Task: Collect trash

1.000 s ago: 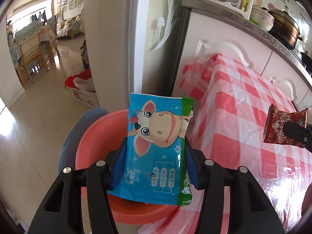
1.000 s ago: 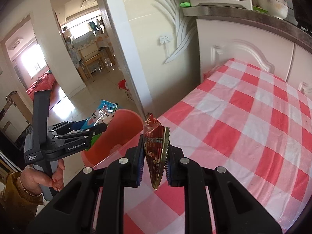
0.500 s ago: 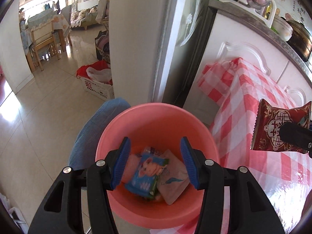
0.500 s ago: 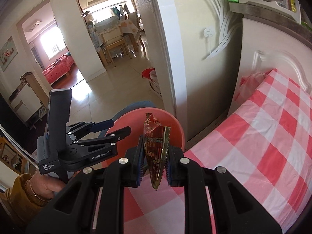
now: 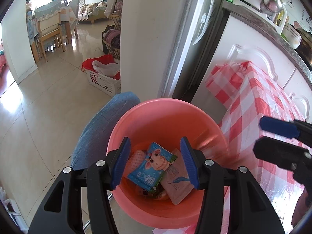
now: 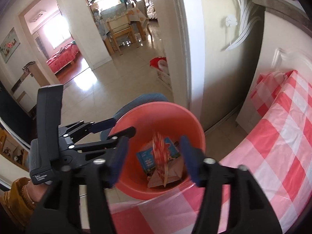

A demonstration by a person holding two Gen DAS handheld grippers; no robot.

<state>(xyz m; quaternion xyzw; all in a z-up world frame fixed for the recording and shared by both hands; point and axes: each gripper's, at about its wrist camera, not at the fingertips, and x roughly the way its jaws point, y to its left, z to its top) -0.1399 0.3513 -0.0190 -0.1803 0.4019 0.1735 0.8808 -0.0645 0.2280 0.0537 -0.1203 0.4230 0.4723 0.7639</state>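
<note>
Trash is gathered in a pink bucket (image 5: 165, 120) beside the checkered counter (image 5: 259, 101). Both claws are seen spread wide and empty over its mouth: the left claw (image 5: 155, 161) above a blue cartoon-cow packet (image 5: 152, 165) and a pale pink pouch (image 5: 178, 185) lying at the bottom, the right claw (image 6: 154, 159) on either side of a red patterned wrapper (image 6: 160, 156), which is blurred, edge-on, touched by neither finger and set inside the bucket's opening. A white crate (image 5: 103, 80) is seen on the tiled floor behind.

Left tool (image 5: 155, 162) and right tool (image 6: 153, 160) both gape wide.
</note>
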